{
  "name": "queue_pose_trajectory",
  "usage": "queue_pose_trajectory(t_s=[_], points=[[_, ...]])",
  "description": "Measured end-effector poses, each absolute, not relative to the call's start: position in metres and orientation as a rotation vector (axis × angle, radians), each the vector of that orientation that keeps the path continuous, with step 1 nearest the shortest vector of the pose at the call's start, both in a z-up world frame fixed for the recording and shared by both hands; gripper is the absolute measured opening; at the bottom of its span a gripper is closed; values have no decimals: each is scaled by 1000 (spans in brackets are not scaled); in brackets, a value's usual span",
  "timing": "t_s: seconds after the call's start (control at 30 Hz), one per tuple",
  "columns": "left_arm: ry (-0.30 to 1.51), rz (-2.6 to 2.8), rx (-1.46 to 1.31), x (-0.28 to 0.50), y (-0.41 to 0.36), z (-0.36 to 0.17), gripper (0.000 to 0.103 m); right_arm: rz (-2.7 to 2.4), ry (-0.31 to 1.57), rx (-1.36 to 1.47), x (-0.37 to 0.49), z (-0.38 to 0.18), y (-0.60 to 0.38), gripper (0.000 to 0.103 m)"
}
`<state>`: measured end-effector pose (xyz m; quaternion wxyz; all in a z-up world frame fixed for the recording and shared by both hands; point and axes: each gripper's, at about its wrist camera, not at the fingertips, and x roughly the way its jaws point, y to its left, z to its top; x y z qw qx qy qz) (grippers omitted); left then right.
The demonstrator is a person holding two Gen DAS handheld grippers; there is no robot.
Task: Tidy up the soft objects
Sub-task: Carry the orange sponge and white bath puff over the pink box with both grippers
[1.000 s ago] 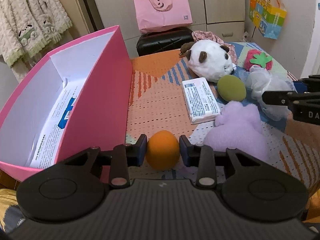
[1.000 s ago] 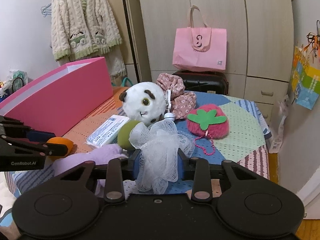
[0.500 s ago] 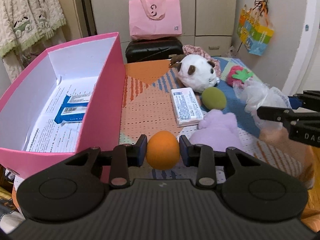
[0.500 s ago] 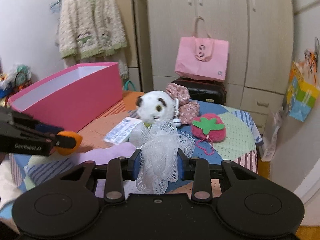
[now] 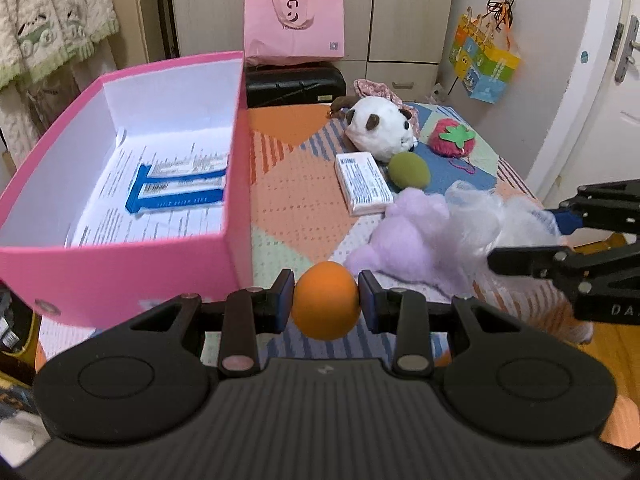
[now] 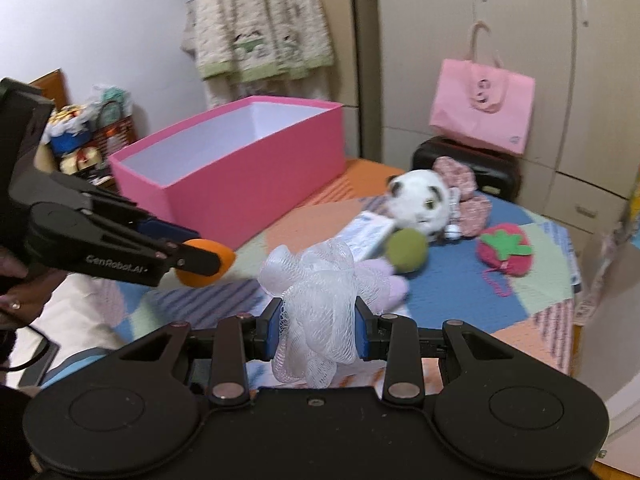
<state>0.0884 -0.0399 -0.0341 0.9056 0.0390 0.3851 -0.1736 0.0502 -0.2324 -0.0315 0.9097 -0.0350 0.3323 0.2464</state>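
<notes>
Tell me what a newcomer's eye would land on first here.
The big pink box, open at the left of the patchwork bed cover. Then the two grips: the left gripper clamps an orange ball, and the right gripper squeezes a white mesh bath pouf.

even indoor lighting, moderately bright, no hard shadows. white inner walls of the pink box [image 5: 120,264] glare slightly. fisheye bending curves the wardrobe [image 6: 520,40] near frame edges. motion blur softens the mesh sponge [image 5: 480,220]; dark vignette in corners.
</notes>
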Motion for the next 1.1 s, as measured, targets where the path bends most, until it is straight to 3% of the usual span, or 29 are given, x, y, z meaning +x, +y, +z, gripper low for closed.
queue_pose_trajectory(t_s=[0.53,1.1], points=[[876,-363,44,61,43,-21,34,778,779,-37,36,-12,-156,40],[672,-331,107,90,97,57,34,863,631,-125,72,60,-90,40]])
